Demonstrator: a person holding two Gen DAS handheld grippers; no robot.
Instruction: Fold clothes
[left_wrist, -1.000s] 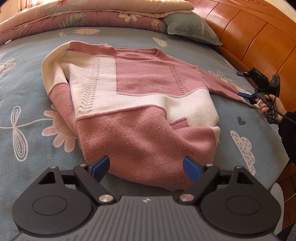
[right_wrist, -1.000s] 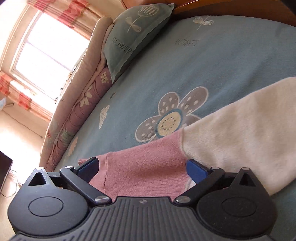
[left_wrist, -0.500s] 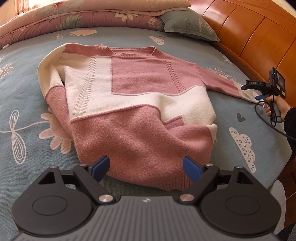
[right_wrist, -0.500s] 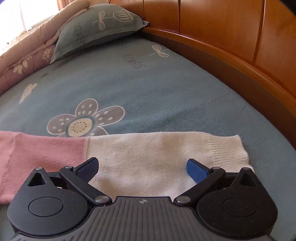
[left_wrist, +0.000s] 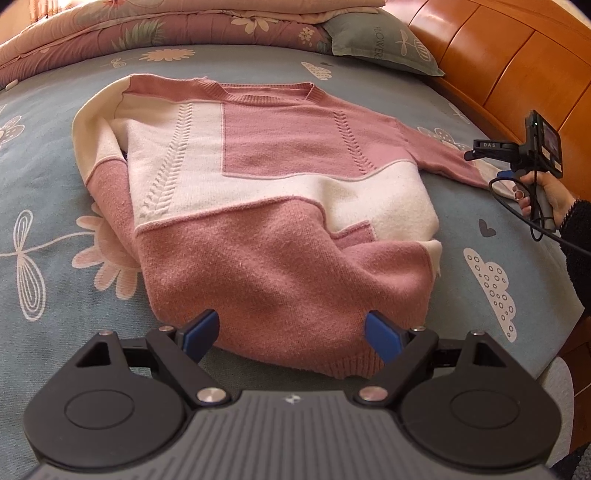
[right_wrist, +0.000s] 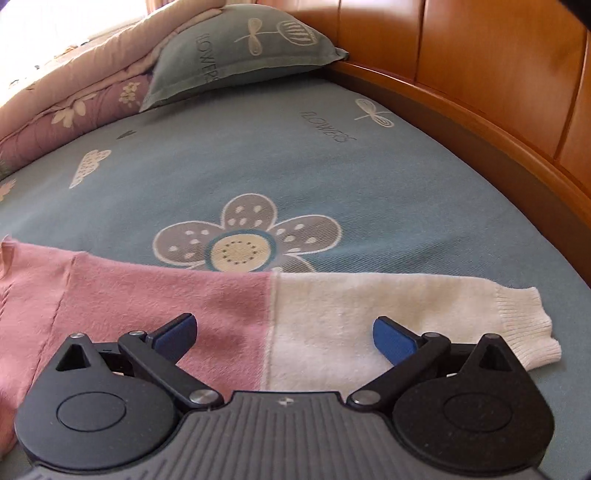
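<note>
Bright daylight, sharp, fisheye-warped edges

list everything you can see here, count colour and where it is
pink and cream knitted sweater: 1, pink and cream blocks, flat on the bed, one sleeve folded in at the left, the other stretched out to the right
outstretched sleeve: 1, pink then cream to a ribbed cuff, under the right gripper
blue-grey flower-print bedsheet: 1, covers the bed
grey-green pillow printed FLOWERS: 1, by the headboard
folded pink floral quilt: 1, far edge of the bed
orange-brown wooden headboard: 1, right side
left gripper: black, blue pads, open over the sweater hem
right gripper: black, blue pads, open over the sleeve
hand: 1, dark sleeve, holds the right gripper
</note>
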